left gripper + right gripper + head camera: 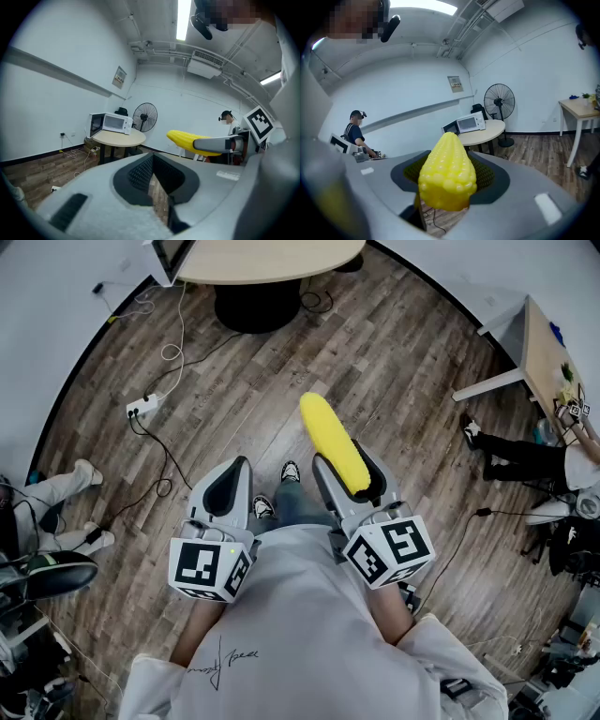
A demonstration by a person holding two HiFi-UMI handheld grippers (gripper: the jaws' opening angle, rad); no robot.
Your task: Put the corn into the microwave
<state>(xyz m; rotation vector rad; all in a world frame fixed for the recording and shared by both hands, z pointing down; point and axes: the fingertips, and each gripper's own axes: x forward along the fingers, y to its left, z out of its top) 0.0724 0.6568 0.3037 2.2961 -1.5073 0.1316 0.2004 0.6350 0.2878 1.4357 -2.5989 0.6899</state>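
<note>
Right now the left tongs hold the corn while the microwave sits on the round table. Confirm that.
Not quite: the right tongs hold the corn, as the right gripper view shows. The microwave does sit on the round table.

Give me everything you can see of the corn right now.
The corn is a bare, bright yellow cob with neat rows of rounded kernels. Its glossy, even surface looks like plastic. It looks whole and undamaged, thick at one end and tapering to a rounded tip. The right gripper clamps its thick end between the jaws, and the tapered half sticks out forward, away from the person. It hangs in the air above the wooden floor, and only the jaws touch it.
</note>
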